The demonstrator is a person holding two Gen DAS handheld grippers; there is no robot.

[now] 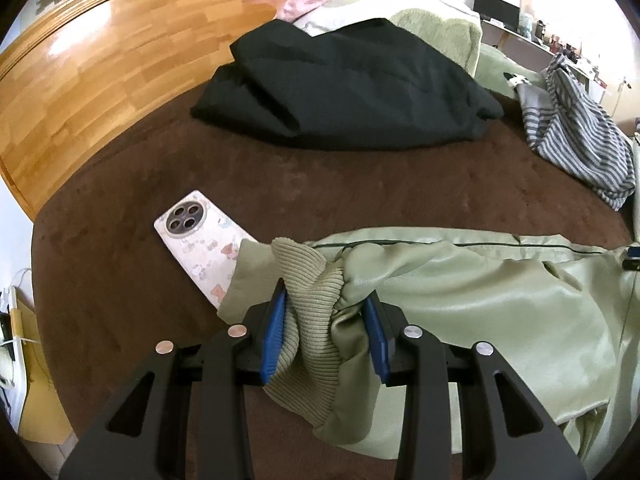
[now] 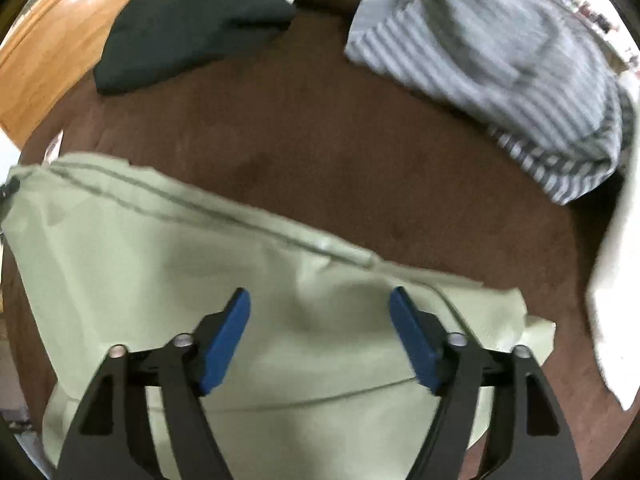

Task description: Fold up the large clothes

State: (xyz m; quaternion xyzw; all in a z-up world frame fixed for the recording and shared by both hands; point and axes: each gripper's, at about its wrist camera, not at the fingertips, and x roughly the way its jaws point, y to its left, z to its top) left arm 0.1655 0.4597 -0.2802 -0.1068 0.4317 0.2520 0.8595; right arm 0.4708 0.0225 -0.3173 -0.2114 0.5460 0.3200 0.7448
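A pale green jacket (image 1: 500, 292) lies across the brown bed cover, its shiny lining showing. My left gripper (image 1: 326, 300) is shut on the jacket's ribbed cuff (image 1: 312, 280), which bunches between the blue pads and lifts off the bed. In the right wrist view the same jacket (image 2: 160, 272) spreads flat under my right gripper (image 2: 320, 300). Its blue pads stand wide apart above the cloth with nothing pinched between them. That view is blurred.
A phone (image 1: 200, 240) lies camera side up by the cuff, partly under the jacket. A folded black garment (image 1: 344, 88) sits farther back, a grey striped one (image 1: 580, 140) at the right. A wooden headboard (image 1: 100, 80) bounds the left. Green bedding (image 1: 436, 28) is piled behind.
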